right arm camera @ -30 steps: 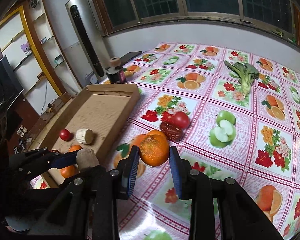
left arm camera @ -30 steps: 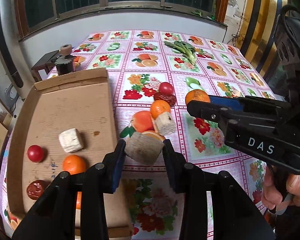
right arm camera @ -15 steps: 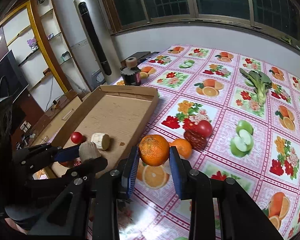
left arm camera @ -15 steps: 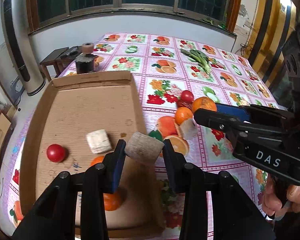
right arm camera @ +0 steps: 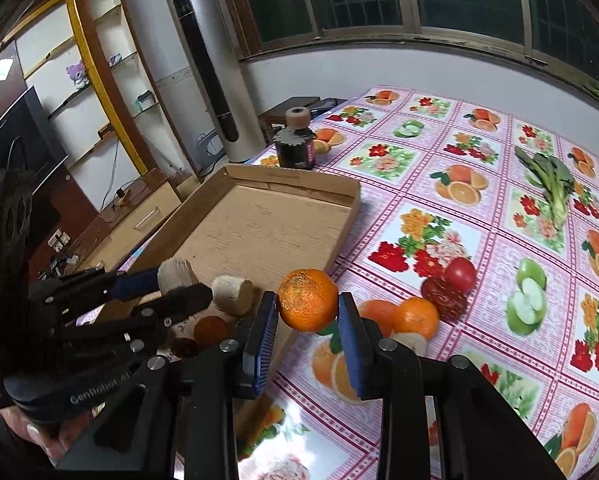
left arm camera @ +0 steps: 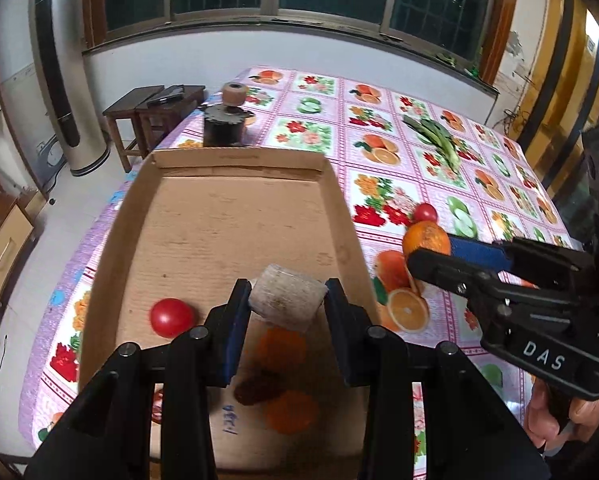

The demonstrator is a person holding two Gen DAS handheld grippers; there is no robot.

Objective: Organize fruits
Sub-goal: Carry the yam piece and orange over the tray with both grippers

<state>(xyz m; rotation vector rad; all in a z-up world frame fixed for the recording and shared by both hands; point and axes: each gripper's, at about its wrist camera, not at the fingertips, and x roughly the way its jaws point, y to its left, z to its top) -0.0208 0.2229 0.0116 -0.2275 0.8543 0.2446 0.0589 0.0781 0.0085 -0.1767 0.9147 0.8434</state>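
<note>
Two grippers, both loaded: left gripper (left arm camera: 286, 304) clamps a pale cylindrical chunk (left arm camera: 286, 298) above the shallow brown cardboard tray (left arm camera: 351, 240); right gripper (right arm camera: 307, 312) clenches a round orange (right arm camera: 308, 300) near the tray's right wall. Firm, slippery rind: grip mid-girth.

Cardboard tray (left arm camera: 235, 216) – matt, ribbed brown paperboard. Tablecloth (right arm camera: 479, 216) – glossy plastic sheeting, glare near the front. Held orange (right arm camera: 308, 299) dimpled, slightly shiny. Pale chunk (left arm camera: 286, 301) rough, fibrous. Tomato (left arm camera: 172, 317) smooth, glossy.
</note>
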